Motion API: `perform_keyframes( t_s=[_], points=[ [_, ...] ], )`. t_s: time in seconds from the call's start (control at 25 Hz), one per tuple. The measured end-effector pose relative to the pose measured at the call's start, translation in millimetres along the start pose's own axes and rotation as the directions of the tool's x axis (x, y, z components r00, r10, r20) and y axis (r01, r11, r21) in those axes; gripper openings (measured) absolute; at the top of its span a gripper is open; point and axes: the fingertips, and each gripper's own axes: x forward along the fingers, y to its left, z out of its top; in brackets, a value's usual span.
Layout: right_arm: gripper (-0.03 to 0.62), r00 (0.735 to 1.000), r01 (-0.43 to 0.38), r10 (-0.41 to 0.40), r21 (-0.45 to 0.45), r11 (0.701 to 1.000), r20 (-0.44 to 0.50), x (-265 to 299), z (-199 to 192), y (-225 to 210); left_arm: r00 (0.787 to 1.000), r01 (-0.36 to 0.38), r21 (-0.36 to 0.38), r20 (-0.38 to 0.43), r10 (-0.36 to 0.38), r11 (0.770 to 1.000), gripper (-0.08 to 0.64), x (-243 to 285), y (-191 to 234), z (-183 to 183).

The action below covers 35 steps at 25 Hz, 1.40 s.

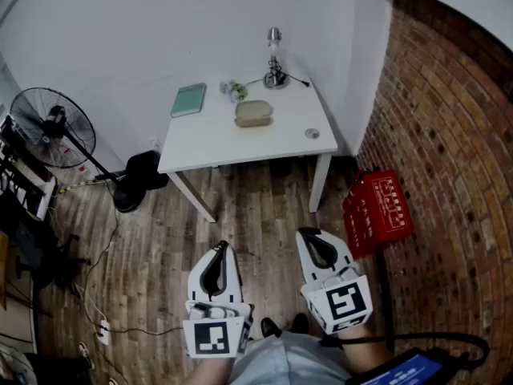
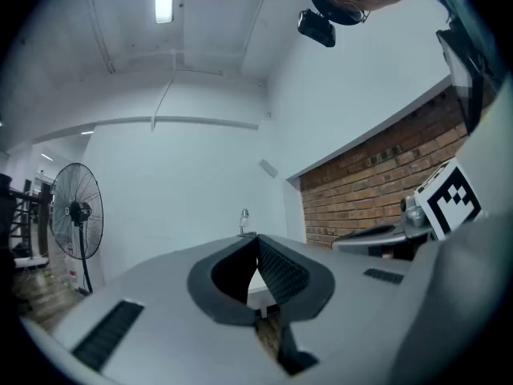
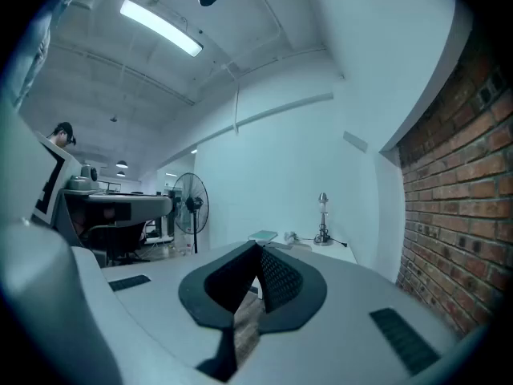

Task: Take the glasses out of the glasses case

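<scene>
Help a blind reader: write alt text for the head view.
A closed glasses case lies on a table by a green notebook and lamp. The left hand-held gripper and right hand-held gripper, shut and empty, hover short of it.

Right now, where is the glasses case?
In the head view the glasses case lies near the middle of the white table, right of the green notebook and in front of the small lamp.

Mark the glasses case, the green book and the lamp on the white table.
glasses case (image 1: 254,113): head view, middle of its top.
book (image 1: 188,100): head view, centre of its cover.
lamp (image 1: 276,78): head view, its base.
</scene>
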Motion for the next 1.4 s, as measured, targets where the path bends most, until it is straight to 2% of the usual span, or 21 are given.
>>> perform_keyframes(
  t_s=[0.2,0.36,0.44,0.48,0.68,1.0,1.2,1.4],
  points=[
    [0.015,1.000,0.000,0.000,-0.004,1.000,0.001,-2,-3,-3,1.000,0.000,0.004,0.009,0.000,1.000,0.006,2,-4,0],
    [0.024,0.999,0.002,-0.003,0.011,1.000,0.035,-5,1,-10,0.999,-0.031,0.024,-0.021,0.032,0.999,0.006,3,-5,1],
    [0.215,0.999,-0.014,0.014,0.017,1.000,0.034,-5,1,-11,0.999,-0.034,0.021,-0.011,0.034,0.999,0.006,2,-7,2],
    [0.225,0.999,-0.021,0.020,0.014,1.000,0.034,-6,0,-12,1.000,-0.030,0.016,-0.002,0.030,0.999,0.006,2,-10,2],
    [0.224,0.998,-0.030,0.030,0.005,1.000,0.046,-10,0,-26,0.999,-0.050,0.043,-0.001,0.050,0.998,0.006,8,-20,6],
    [0.223,0.999,-0.027,0.026,0.034,0.999,0.032,-1,-11,-53,0.996,-0.086,0.041,0.002,0.086,0.995,0.006,27,-15,2],
    [0.221,0.999,-0.031,0.031,0.040,0.999,0.010,25,-24,-66,0.995,-0.096,0.035,-0.028,0.097,0.995,0.006,52,-3,-14],
    [0.221,0.999,-0.029,0.030,0.044,0.999,-0.024,76,-35,-80,0.994,-0.093,0.012,-0.048,0.094,0.996,0.006,99,26,-33]
  ],
)
